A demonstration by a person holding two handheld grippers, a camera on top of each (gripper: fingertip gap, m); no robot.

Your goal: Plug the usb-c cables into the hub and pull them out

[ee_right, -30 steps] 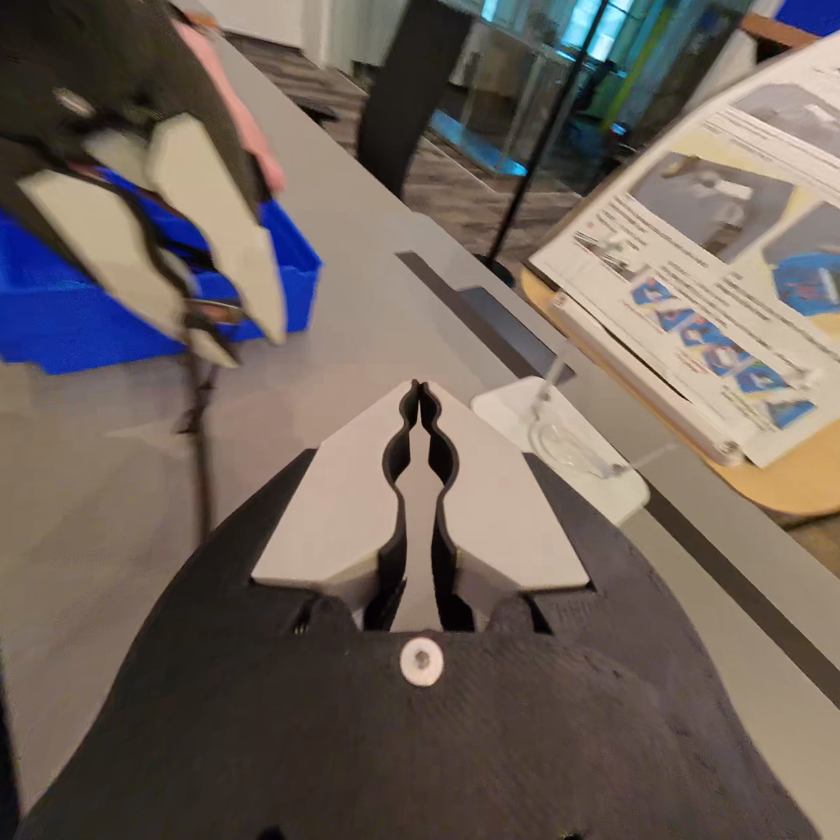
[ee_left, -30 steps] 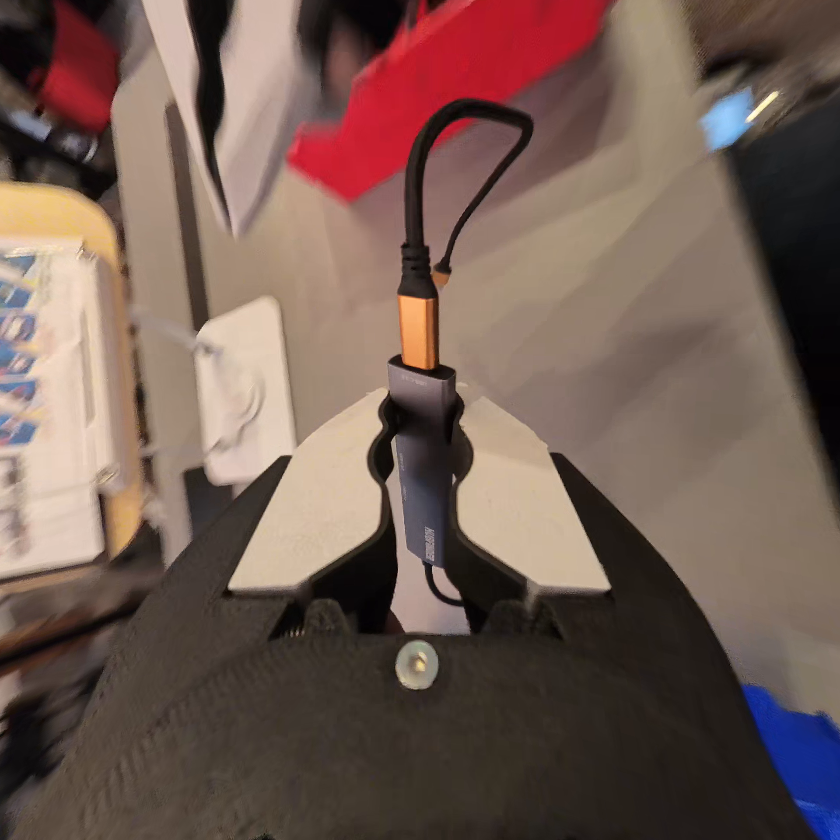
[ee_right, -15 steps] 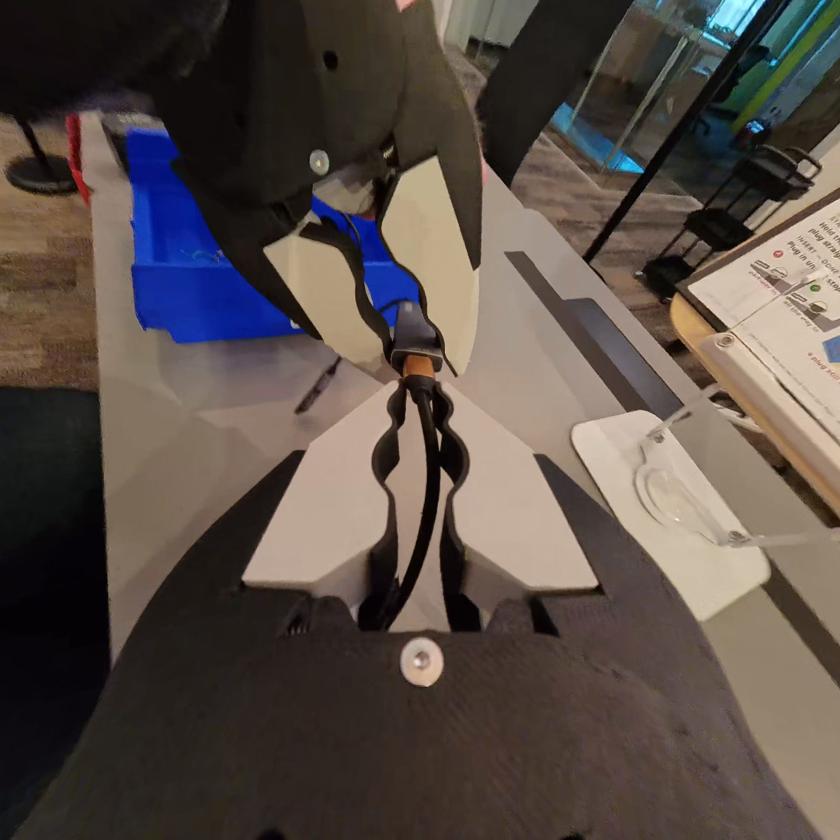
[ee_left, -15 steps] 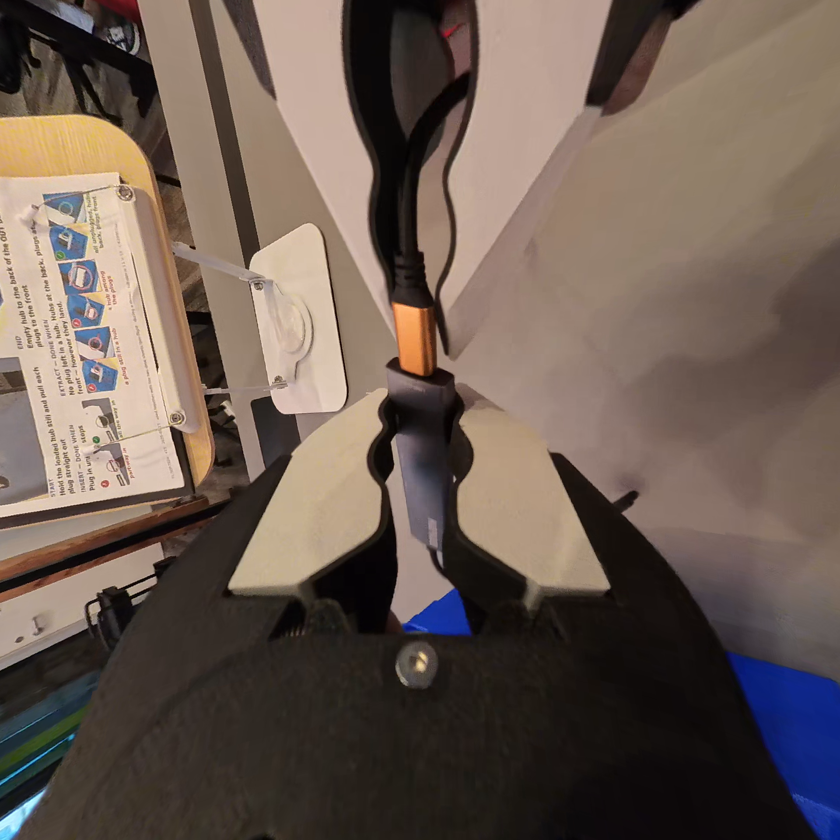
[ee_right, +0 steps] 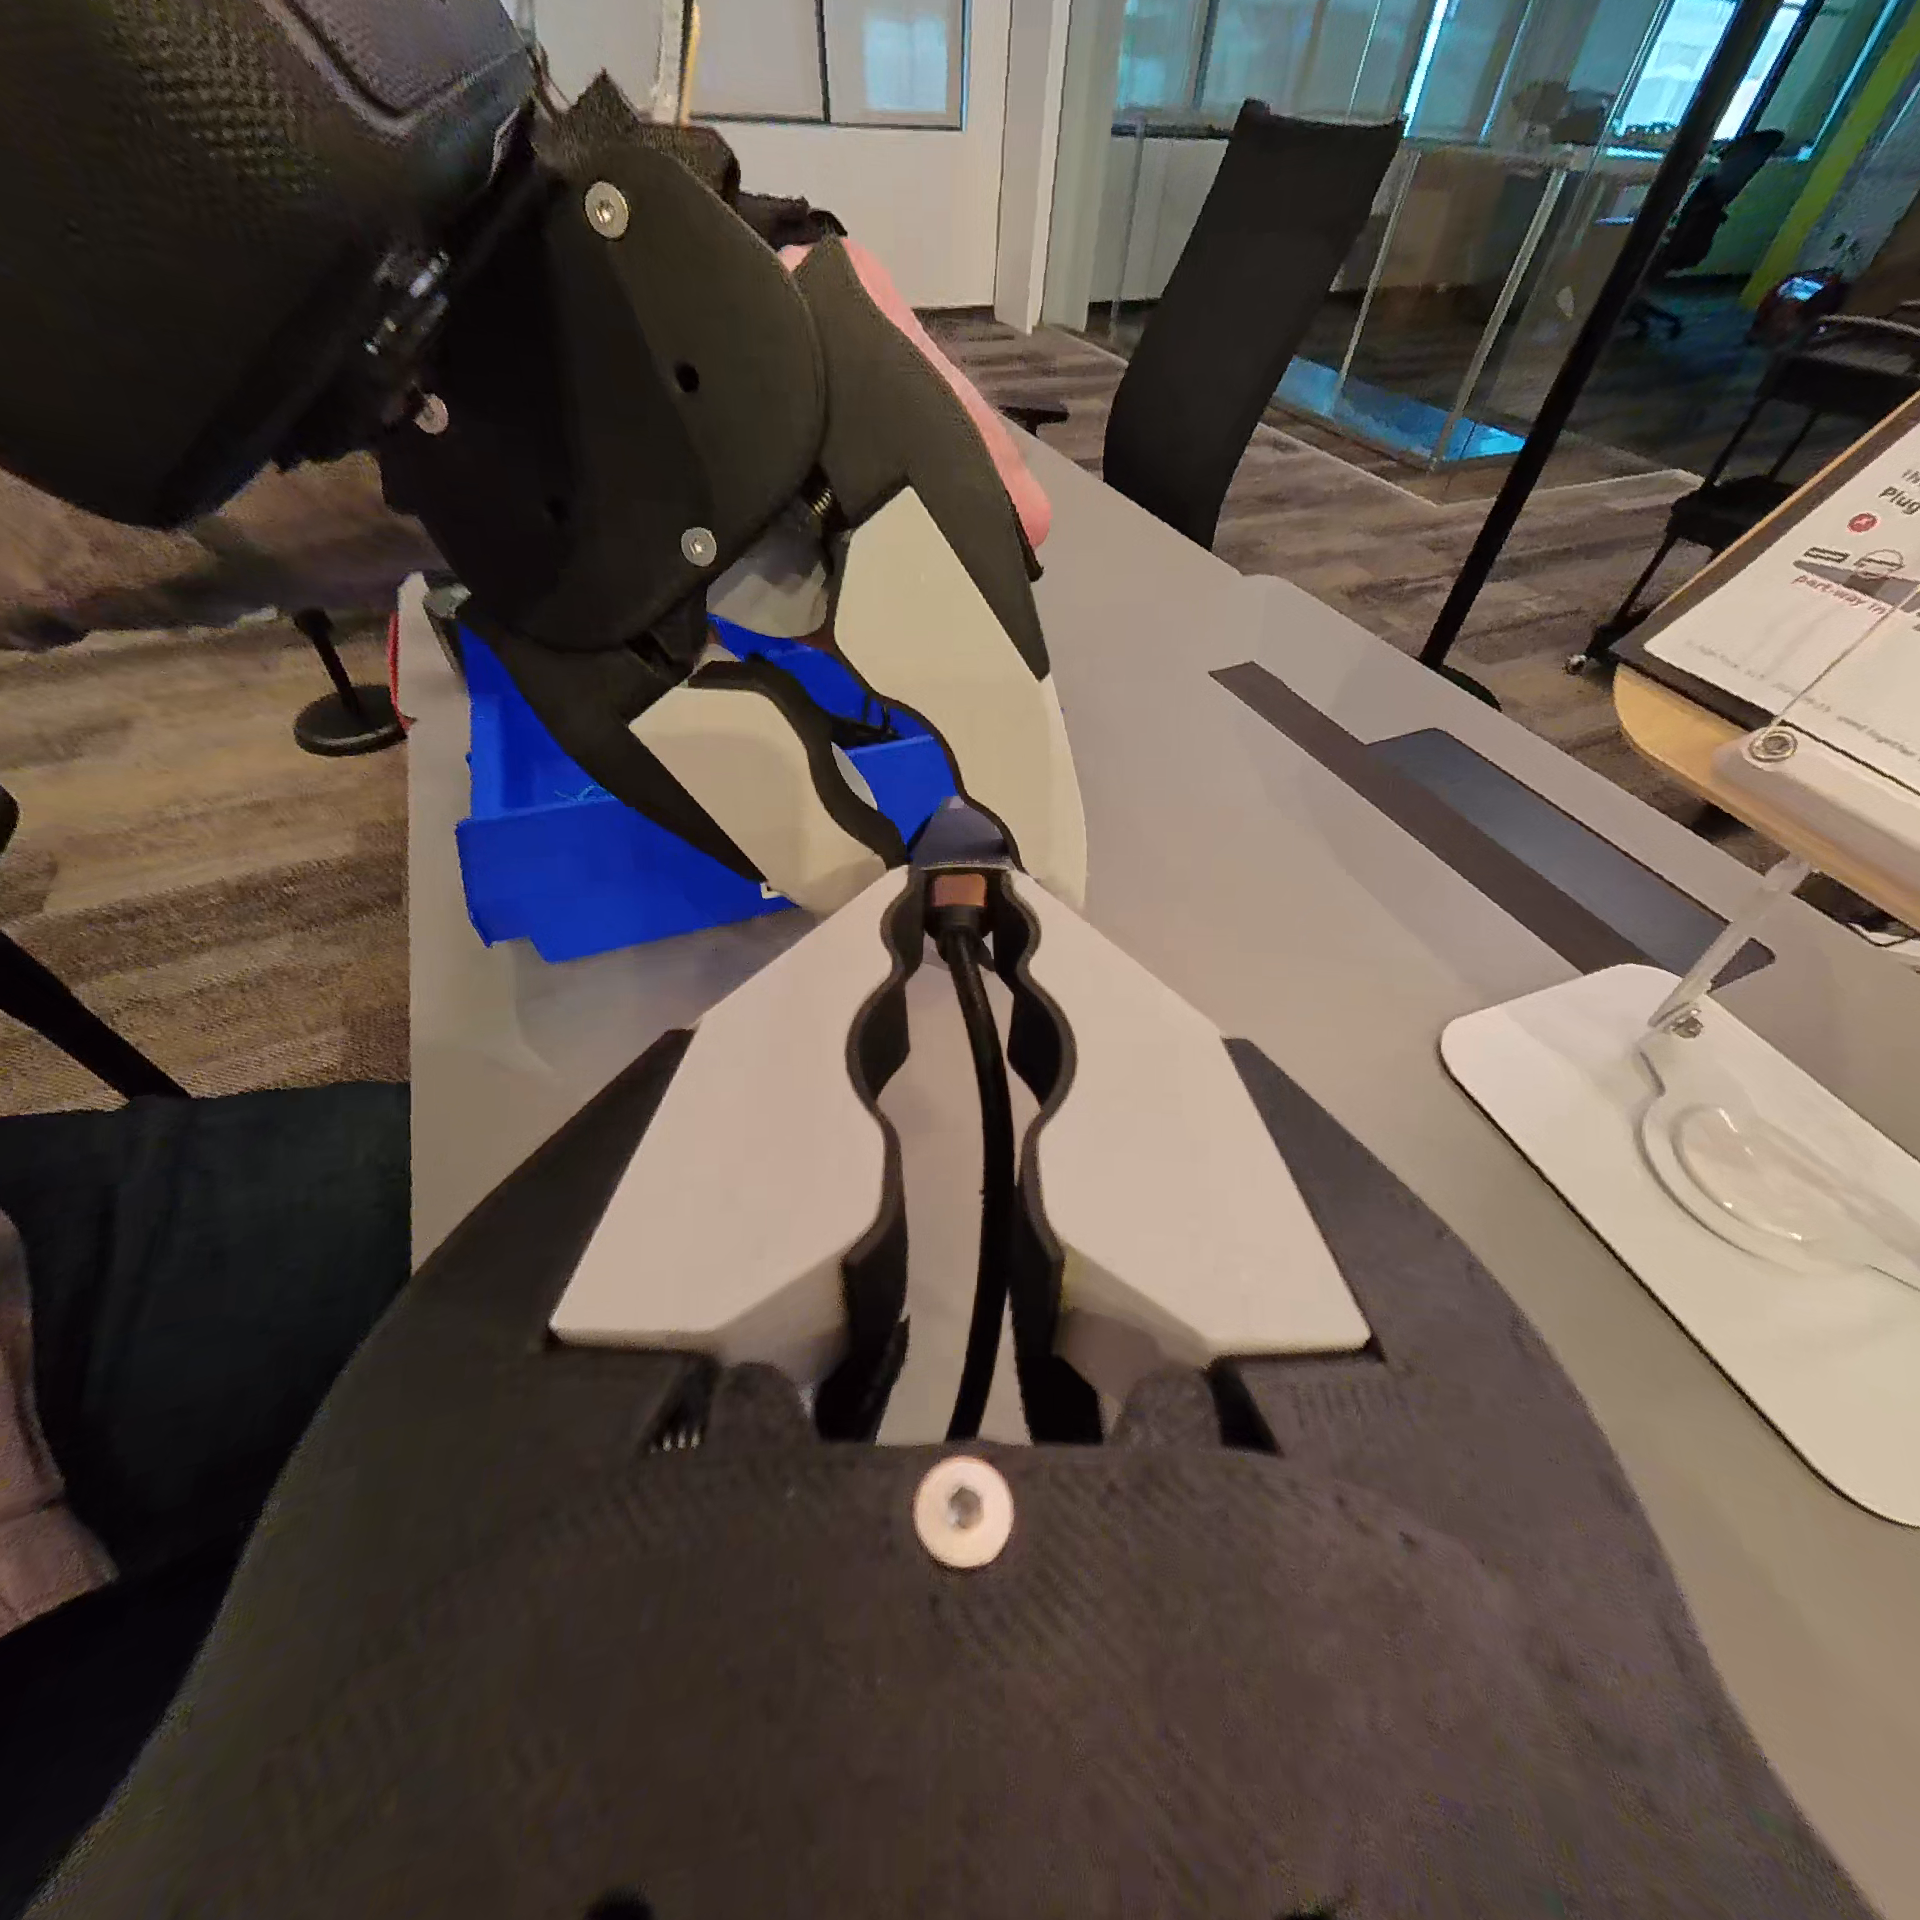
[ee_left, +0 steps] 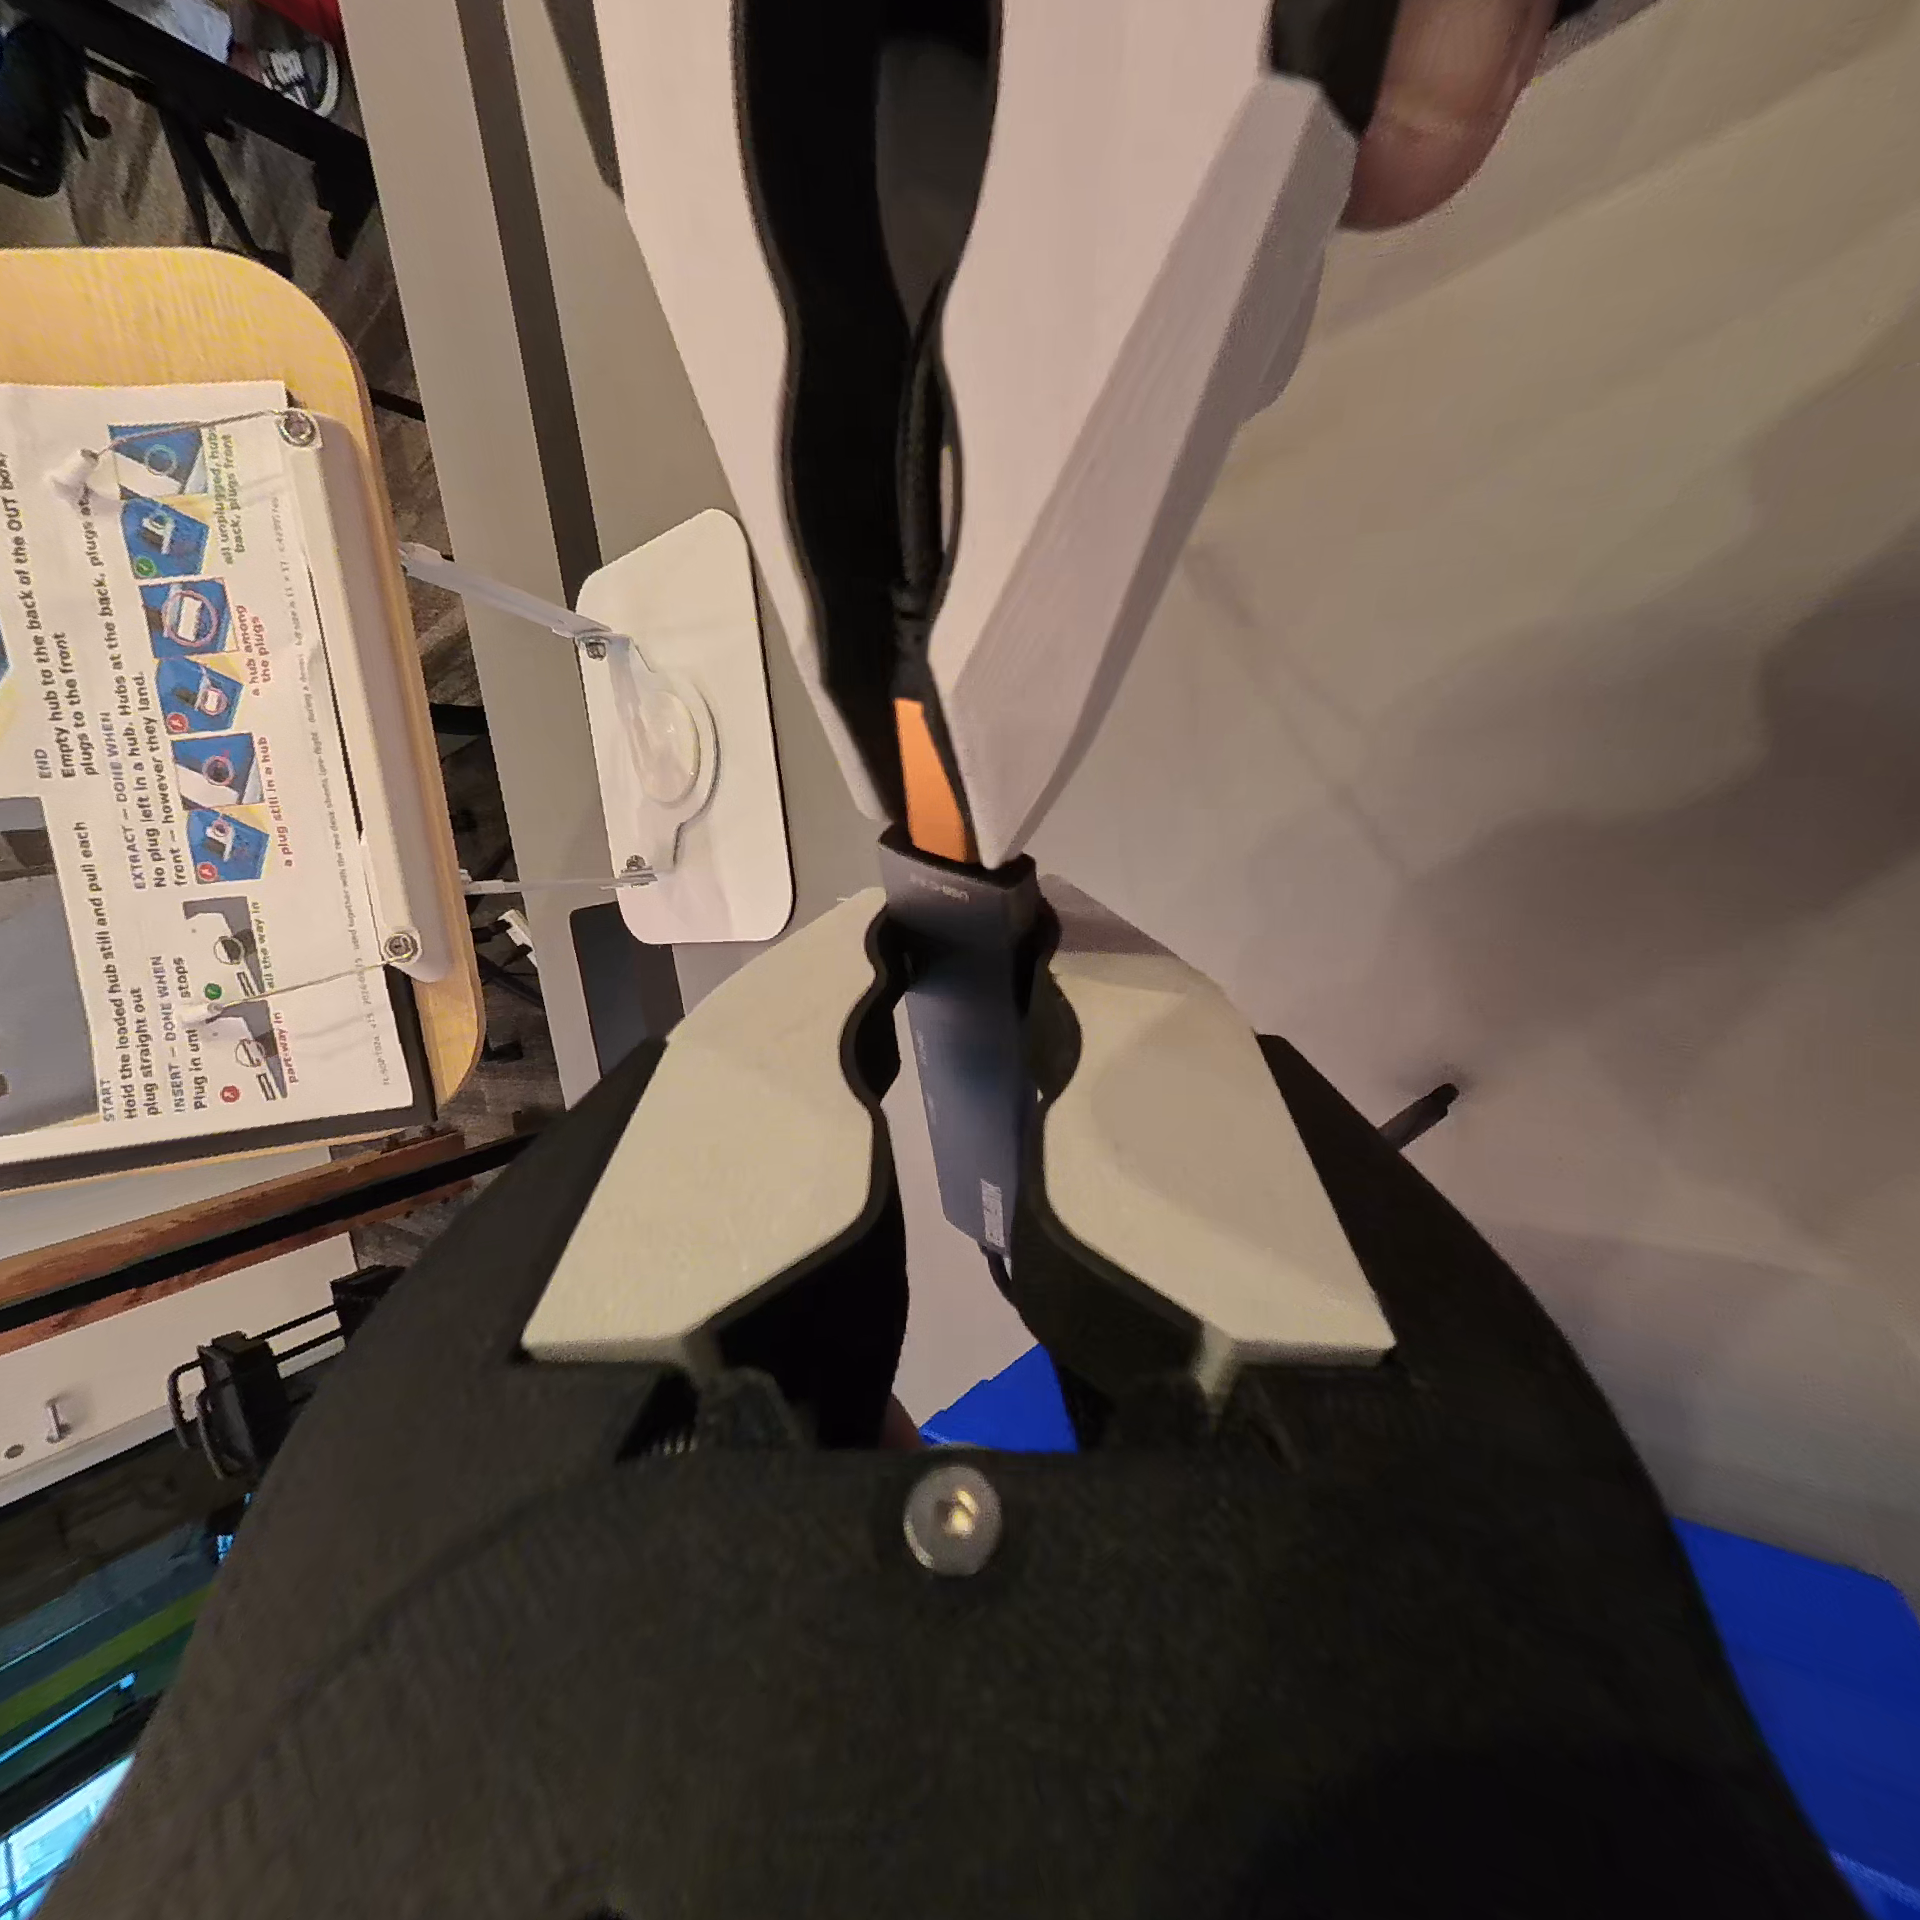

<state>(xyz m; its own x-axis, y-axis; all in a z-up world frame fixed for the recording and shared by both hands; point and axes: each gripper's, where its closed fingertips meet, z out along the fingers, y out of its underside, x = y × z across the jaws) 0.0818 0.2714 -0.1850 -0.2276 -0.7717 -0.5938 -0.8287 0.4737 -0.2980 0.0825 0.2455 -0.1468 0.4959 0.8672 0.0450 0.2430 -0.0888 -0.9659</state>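
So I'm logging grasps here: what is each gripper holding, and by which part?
Left gripper clamps the grey hub around its body. Right gripper grips the cable's orange plug, right at the hub's port.

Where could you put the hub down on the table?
Bare grey tabletop lies between the blue bin and the white stand base. It is crowded where the left gripper and right gripper meet at the hub.

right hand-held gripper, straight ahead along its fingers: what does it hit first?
The grey hub, already touching the right hand-held gripper at its fingertips, which are closed on the orange plug. The left hand-held gripper holds that hub just behind.
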